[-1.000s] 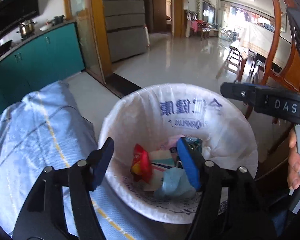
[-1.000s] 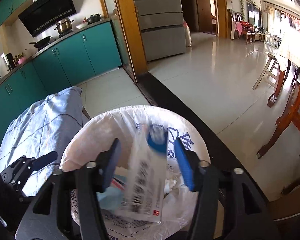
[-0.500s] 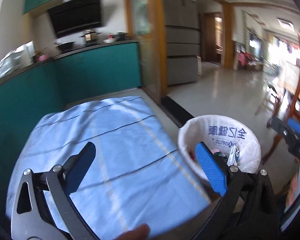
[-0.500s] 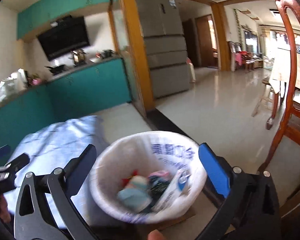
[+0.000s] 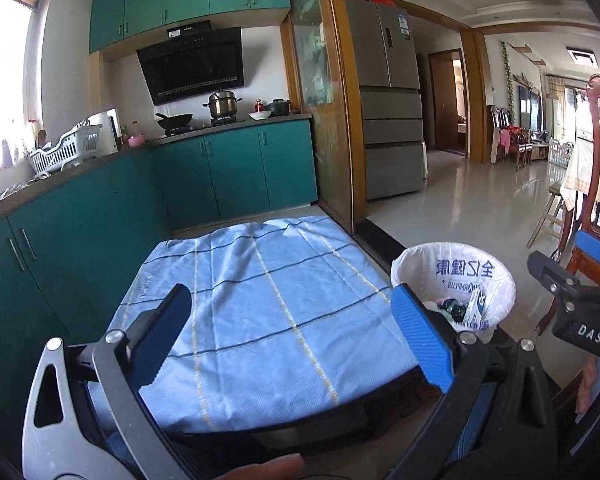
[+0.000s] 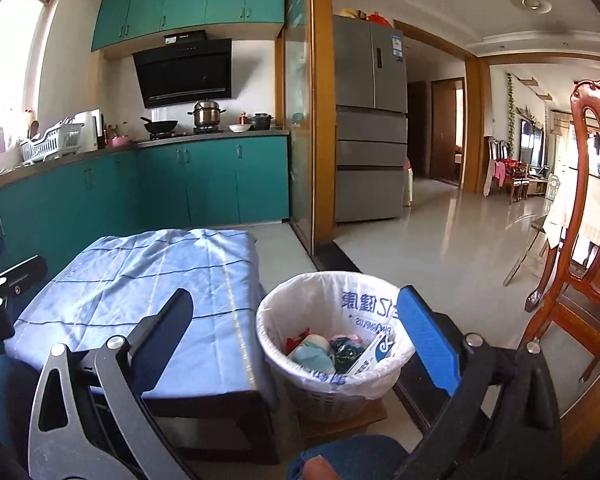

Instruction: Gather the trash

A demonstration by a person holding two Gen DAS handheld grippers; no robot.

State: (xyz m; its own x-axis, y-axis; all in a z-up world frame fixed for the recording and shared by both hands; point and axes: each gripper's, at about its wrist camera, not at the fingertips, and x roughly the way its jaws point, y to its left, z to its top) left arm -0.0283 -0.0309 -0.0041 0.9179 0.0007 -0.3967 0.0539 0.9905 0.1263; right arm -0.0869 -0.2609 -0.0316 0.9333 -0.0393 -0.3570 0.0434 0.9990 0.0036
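Now both the left claw (image 5: 288, 332) and right claw (image 6: 300, 330) gape wide, holding nothing, above the cloth-covered bench (image 6: 140, 280); trash (image 6: 328, 350) lies inside the lined bin (image 6: 300, 304) beside it.

A pale blue woven cloth with dark and yellow lines (image 5: 260, 304) covers the low table, its weave finely textured and matt. The white plastic bin liner with blue print (image 6: 364, 300) is thin and crinkled — it sits in a white plastic basket with a latticed wall (image 6: 324, 394). Inside lies a glossy white printed wrapper (image 6: 376, 354). The teal cabinet doors (image 5: 236, 172) look smooth and satin, the grey metal fridge (image 6: 370, 120) brushed, the pale floor tiles (image 6: 460, 248) highly glossy — the carved red-brown wooden chair (image 6: 592, 200) is varnished.
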